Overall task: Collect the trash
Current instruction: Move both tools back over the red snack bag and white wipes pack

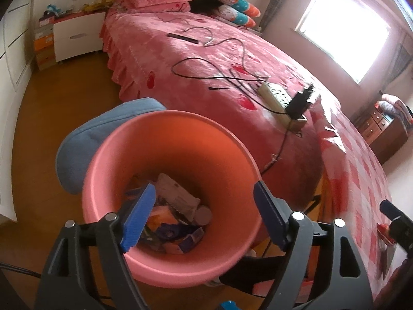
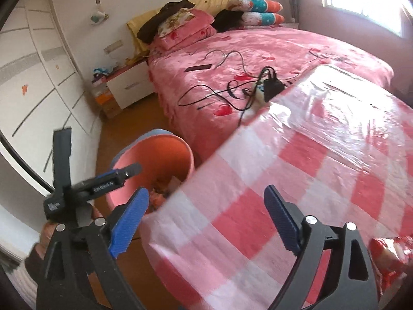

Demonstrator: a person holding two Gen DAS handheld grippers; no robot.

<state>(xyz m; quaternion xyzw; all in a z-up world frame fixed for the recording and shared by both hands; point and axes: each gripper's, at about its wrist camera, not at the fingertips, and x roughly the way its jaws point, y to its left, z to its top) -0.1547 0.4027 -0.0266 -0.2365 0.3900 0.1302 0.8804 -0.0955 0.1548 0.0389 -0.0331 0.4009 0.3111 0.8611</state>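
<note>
Fingers [image 1: 144, 201] of both grippers are standing spread and empty, the left gripper [image 1: 204, 217] hovering over the pink bin [image 1: 165, 271] of trash (a drop apparently done), the right gripper [image 2: 206, 222] needing the red wrapper [image 2: 387, 253] on the checked table [image 2: 296, 160].

I can make out very little writing. My left gripper [image 2: 98, 165], seen from my right wrist camera, carries a small white line of print along one finger and a short white mark on its body, both too blurred to read. The wrappers in the pink bin [image 1: 180, 266] show printing, none legible.
</note>
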